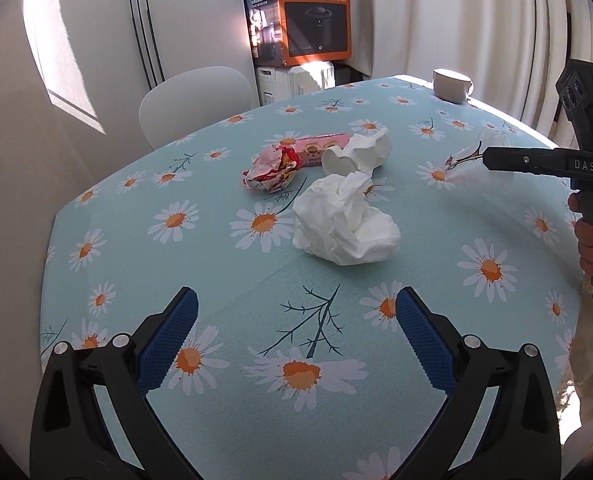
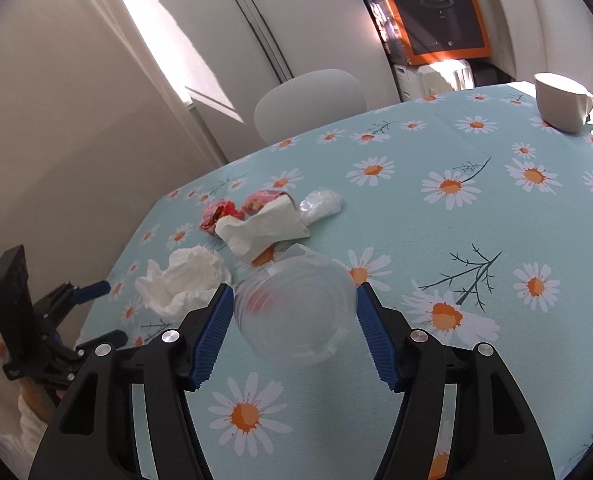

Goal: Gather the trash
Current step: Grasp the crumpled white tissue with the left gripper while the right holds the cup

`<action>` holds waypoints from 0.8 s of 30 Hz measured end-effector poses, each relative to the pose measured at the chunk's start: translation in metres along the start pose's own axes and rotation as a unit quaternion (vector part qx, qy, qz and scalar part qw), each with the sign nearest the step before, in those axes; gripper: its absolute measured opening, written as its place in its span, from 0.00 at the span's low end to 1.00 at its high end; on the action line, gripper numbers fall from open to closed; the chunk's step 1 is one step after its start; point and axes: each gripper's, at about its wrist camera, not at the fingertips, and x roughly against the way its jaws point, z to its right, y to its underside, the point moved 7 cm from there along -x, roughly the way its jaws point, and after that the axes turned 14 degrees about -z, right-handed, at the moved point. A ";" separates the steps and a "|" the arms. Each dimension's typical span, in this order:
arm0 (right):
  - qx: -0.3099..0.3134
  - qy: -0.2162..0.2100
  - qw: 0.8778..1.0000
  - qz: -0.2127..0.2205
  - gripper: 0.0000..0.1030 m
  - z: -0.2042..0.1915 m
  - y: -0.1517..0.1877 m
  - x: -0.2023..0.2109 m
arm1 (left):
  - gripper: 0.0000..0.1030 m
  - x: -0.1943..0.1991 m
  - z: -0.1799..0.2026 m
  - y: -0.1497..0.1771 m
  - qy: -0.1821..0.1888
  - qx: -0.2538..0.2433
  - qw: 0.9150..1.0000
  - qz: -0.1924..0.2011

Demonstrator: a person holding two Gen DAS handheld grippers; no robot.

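Trash lies on the daisy tablecloth (image 1: 224, 280): a big crumpled white tissue (image 1: 346, 220), a second tissue (image 1: 360, 152), a red crumpled wrapper (image 1: 270, 170) and a pink snack pack (image 1: 316, 146). My left gripper (image 1: 296, 316) is open and empty, short of the big tissue. My right gripper (image 2: 294, 306) has its pads on both sides of a clear plastic cup (image 2: 296, 308) lying on its side. The tissues (image 2: 184, 280), wrapper (image 2: 218, 216) and a clear plastic bag (image 2: 320, 204) lie beyond it. The right gripper also shows in the left view (image 1: 488, 160).
A white mug (image 2: 562, 102) stands at the table's far right corner. A white chair (image 1: 194, 100) stands behind the table. An orange box (image 1: 316, 12) sits on a white appliance by the wall. The table edge runs along the left.
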 end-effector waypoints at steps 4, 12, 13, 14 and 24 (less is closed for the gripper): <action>-0.001 -0.012 1.000 0.014 0.58 0.008 0.011 0.018 | 0.94 -0.012 0.012 -0.012 0.026 -0.016 0.999 -0.015; 0.004 0.009 1.000 0.025 0.58 0.024 0.015 0.026 | 0.94 -0.033 0.021 -0.030 0.058 -0.080 0.995 -0.035; 0.005 0.014 1.000 0.025 0.58 0.026 0.014 0.024 | 0.94 -0.038 0.022 -0.032 0.057 -0.088 0.994 -0.039; 0.005 0.018 1.000 0.025 0.58 0.027 0.013 0.022 | 0.94 -0.042 0.022 -0.034 0.059 -0.097 0.993 -0.043; 0.003 0.024 1.000 0.017 0.58 0.036 0.006 0.008 | 0.76 -0.052 0.025 -0.057 0.067 -0.137 0.988 -0.010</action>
